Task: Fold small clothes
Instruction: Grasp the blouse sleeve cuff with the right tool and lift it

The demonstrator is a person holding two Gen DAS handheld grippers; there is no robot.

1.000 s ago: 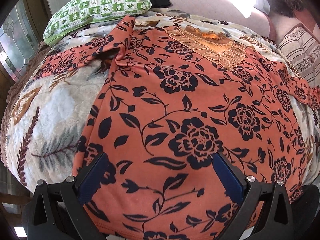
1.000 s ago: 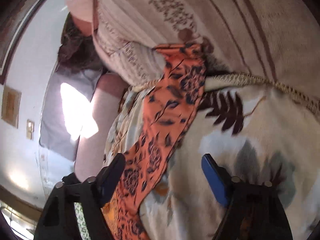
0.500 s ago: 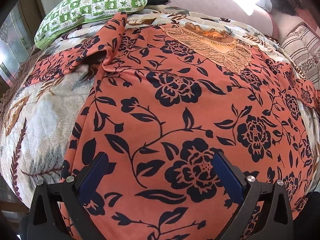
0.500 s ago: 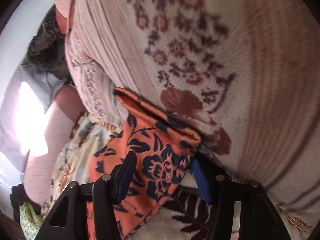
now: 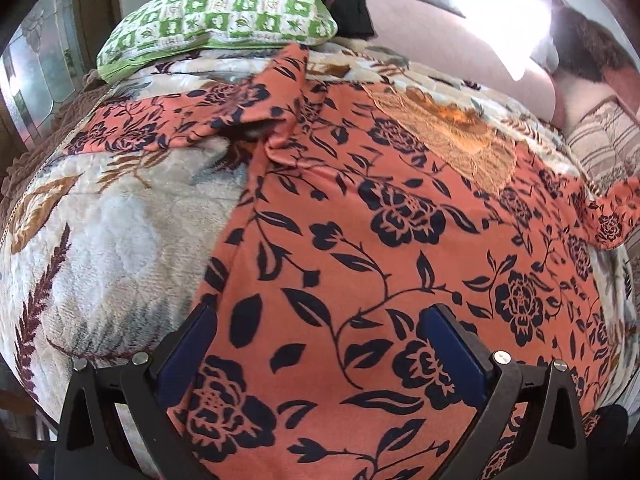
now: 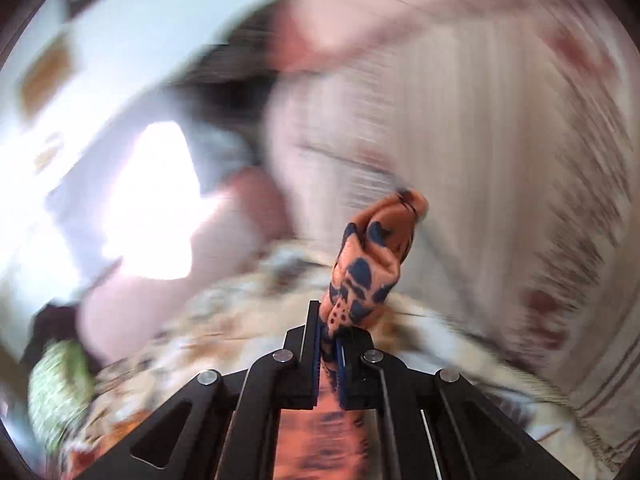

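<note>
Because the orange floral top [image 5: 360, 240] lies spread face-up across the bed's leaf-print blanket [image 5: 112, 240], the fold has barely started and several faults remain possible. At the far left, the left sleeve [image 5: 160, 128] lies bunched and partly doubled over near the green checked pillow [image 5: 224, 12]; if it is folded in as it lies, a crease is likely to be trapped. The left hand-held gripper [image 5: 320, 344] hovers over the lower body panel with its 2 blue pads spread wide, holding nothing, so the hem is unpinned and the whole garment may slide on the plush blanket when pulled. To the right, the right hand-held gripper [image 6: 328, 344] is clamped on the right sleeve [image 6: 372, 256], which bunches up past its fingertips. That view is heavily blurred, suggesting fast movement; a thin bite could slip free, or drag the sleeve crooked.
</note>
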